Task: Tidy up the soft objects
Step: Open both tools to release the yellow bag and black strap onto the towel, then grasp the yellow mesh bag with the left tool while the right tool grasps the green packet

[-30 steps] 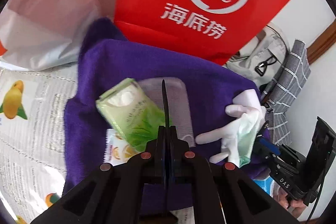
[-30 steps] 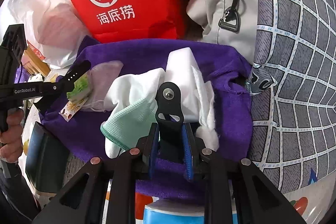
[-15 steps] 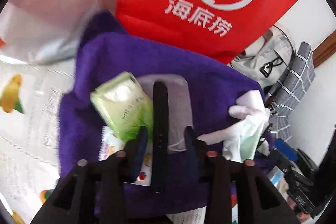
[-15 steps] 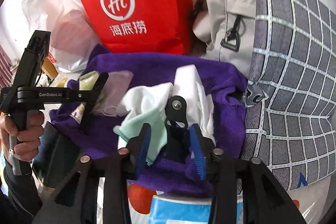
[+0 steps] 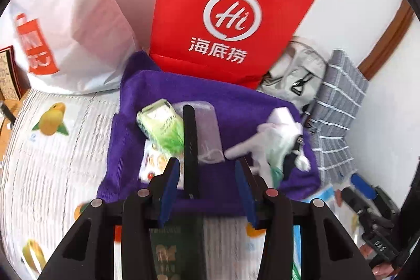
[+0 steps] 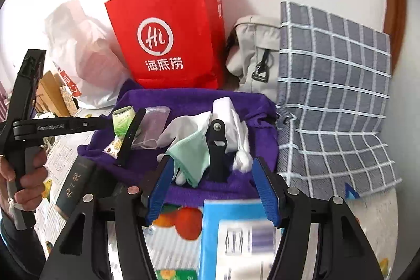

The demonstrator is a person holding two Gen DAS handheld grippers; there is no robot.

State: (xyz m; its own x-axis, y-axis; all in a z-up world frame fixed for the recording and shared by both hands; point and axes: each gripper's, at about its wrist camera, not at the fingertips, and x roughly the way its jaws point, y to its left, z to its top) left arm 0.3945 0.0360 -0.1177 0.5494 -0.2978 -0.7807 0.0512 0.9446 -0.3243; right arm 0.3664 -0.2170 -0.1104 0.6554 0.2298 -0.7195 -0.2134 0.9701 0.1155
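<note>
The left gripper (image 5: 207,184) and right gripper (image 6: 214,186) have just been opening; both stand spread with nothing pinched. The soft items, a green tissue pack (image 5: 160,123) and white cloth gloves (image 6: 231,120), lie on the purple fleece towel (image 5: 210,93), which collects them against the red paper bag (image 6: 173,41).

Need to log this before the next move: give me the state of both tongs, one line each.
Left tongs: open, just been opening, holding nothing; black strap lies released.
Right tongs: open, just been opening, holding nothing.
</note>
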